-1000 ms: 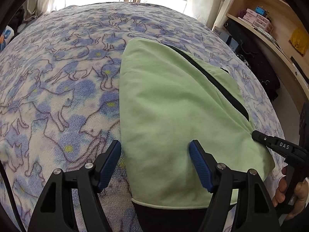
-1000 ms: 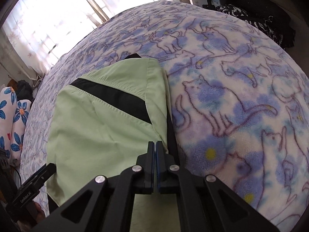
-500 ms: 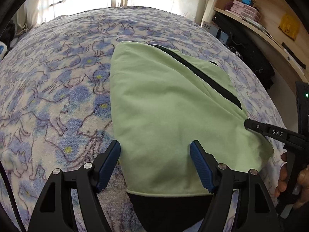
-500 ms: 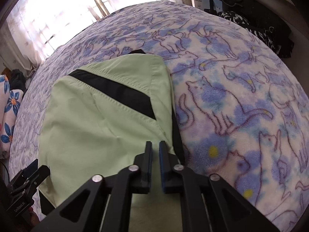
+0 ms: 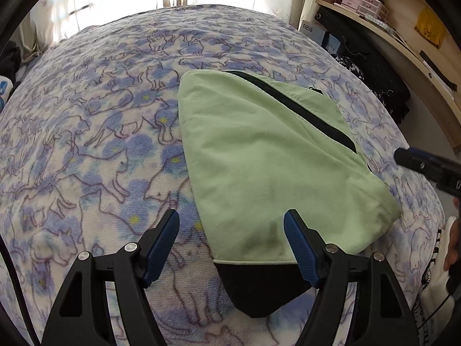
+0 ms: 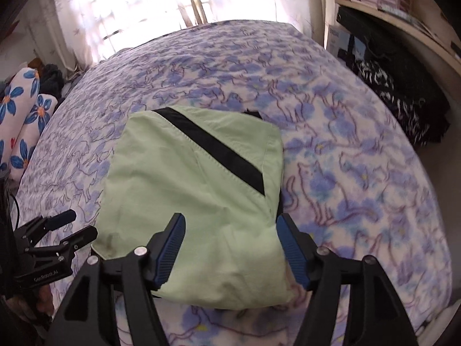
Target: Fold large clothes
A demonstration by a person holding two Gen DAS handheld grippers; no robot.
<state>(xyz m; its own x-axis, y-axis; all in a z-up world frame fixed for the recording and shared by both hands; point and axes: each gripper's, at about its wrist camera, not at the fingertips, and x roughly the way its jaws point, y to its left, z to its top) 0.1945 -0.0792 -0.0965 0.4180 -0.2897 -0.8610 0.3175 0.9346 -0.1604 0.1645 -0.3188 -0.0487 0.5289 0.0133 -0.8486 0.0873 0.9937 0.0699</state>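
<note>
A light green garment [image 5: 259,158] with a black diagonal stripe lies folded into a compact packet on the bed; a black part sticks out at its near end. My left gripper [image 5: 232,230] hangs open above the packet's near left corner, nothing between its pads. In the right wrist view the same garment [image 6: 190,190] lies flat below my right gripper [image 6: 229,236]. Its jaws are opening, they stand wide above the packet's near right edge and do not press on the cloth. Each gripper shows at the edge of the other's view: the right gripper [image 5: 426,167] and the left gripper [image 6: 72,230].
The bed is covered by a white blanket [image 5: 100,144] printed with blue cats. Curtained windows [image 6: 161,8] stand behind it. A wooden shelf [image 5: 389,20] with boxes and dark bags [image 6: 403,86] lines the right side. Flowered pillows [image 6: 20,127] lie at the far left.
My right gripper went from shut on the garment's edge to wide open, let the cloth go and rose. The left gripper lifted slightly and stayed open. The packet lies still.
</note>
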